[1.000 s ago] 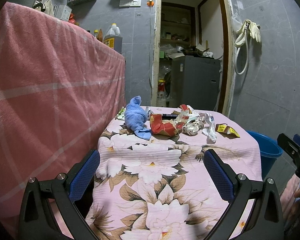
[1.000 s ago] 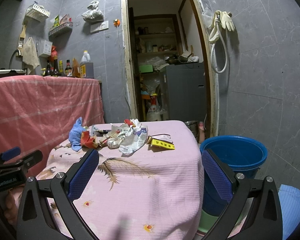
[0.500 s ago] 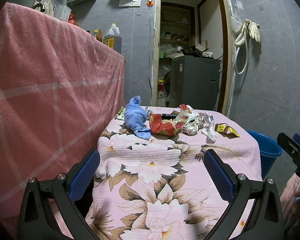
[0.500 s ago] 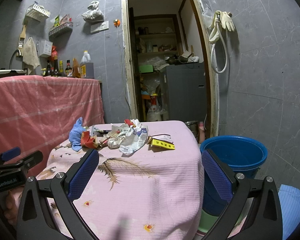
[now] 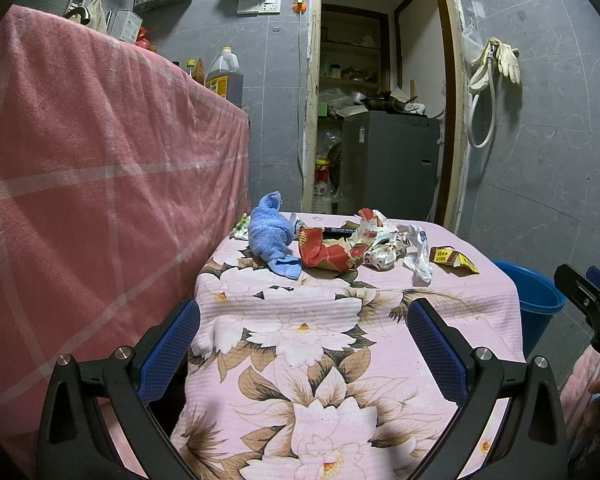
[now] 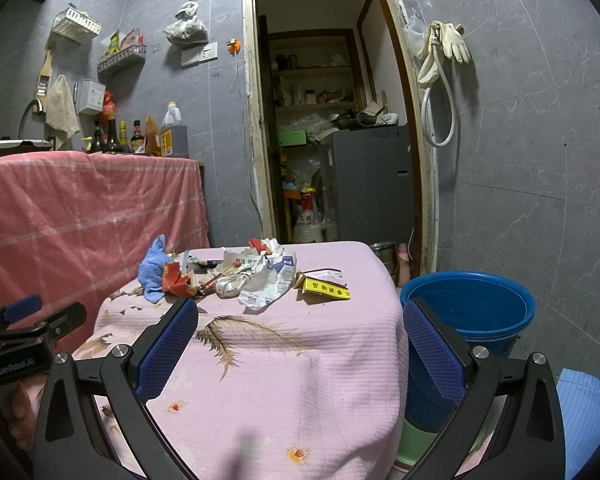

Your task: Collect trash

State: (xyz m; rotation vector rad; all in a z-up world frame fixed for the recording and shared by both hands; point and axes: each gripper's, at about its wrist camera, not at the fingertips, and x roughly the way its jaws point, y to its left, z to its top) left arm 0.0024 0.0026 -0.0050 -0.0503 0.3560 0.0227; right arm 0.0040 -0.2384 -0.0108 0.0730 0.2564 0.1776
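Trash lies at the far end of a small table with a pink floral cloth (image 5: 324,344): a crushed red carton (image 5: 327,251), crumpled white wrappers (image 5: 396,248) and a flat yellow packet (image 5: 454,258). In the right wrist view the wrappers (image 6: 266,282) and the yellow packet (image 6: 326,286) lie mid-table. A blue bucket (image 6: 468,312) stands on the floor right of the table. My left gripper (image 5: 303,340) is open and empty over the near table edge. My right gripper (image 6: 300,344) is open and empty, short of the trash.
A blue towel (image 5: 272,236) lies left of the trash. A counter draped in red cloth (image 5: 100,168) stands close on the left, bottles on top. An open doorway with a grey appliance (image 5: 388,168) is behind the table. A grey tiled wall is on the right.
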